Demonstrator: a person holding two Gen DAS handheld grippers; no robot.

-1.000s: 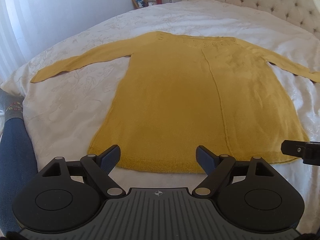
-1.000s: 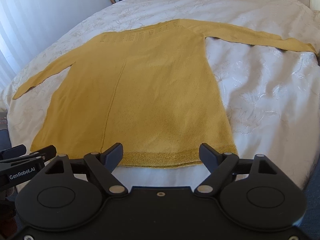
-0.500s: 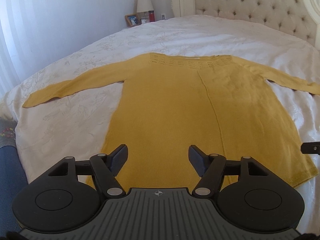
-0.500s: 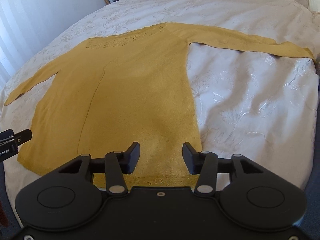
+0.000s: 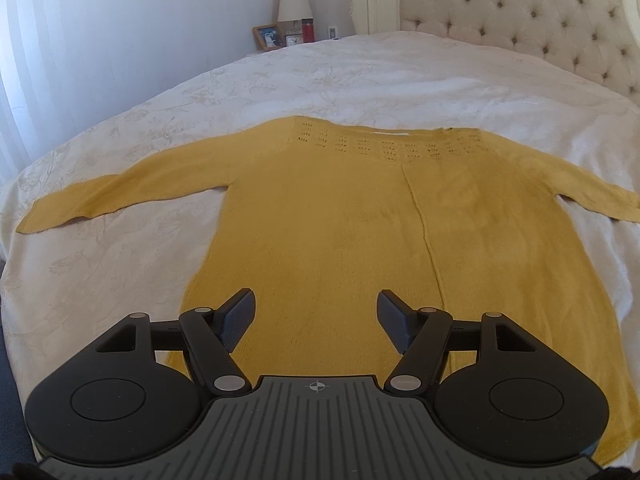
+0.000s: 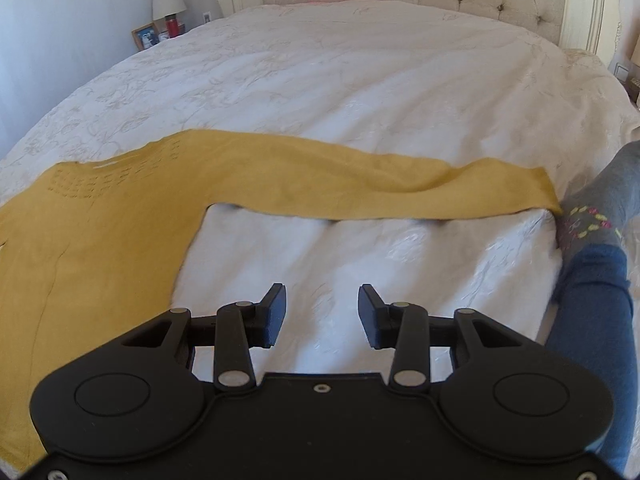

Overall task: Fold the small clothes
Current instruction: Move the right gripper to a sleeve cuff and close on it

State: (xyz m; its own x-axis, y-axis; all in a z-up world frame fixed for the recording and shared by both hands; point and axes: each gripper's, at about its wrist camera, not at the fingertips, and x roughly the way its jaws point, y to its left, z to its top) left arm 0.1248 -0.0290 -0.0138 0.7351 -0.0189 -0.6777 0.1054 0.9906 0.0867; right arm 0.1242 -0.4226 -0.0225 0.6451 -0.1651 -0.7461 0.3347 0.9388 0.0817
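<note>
Yellow sweater [image 5: 360,232] spread flat on white bedspread [image 6: 360,92], neckline toward headboard, both sleeves out sideways. Right sleeve [image 6: 380,192] lying crosswise ahead of right gripper [image 6: 322,314], long axis left-to-right, cuff off to the right near bed edge; right side clearly nearer. Right gripper released, empty, over bare bedspread short of sleeve. Left gripper [image 5: 316,320] also parted, empty, above lower body panel.
</note>
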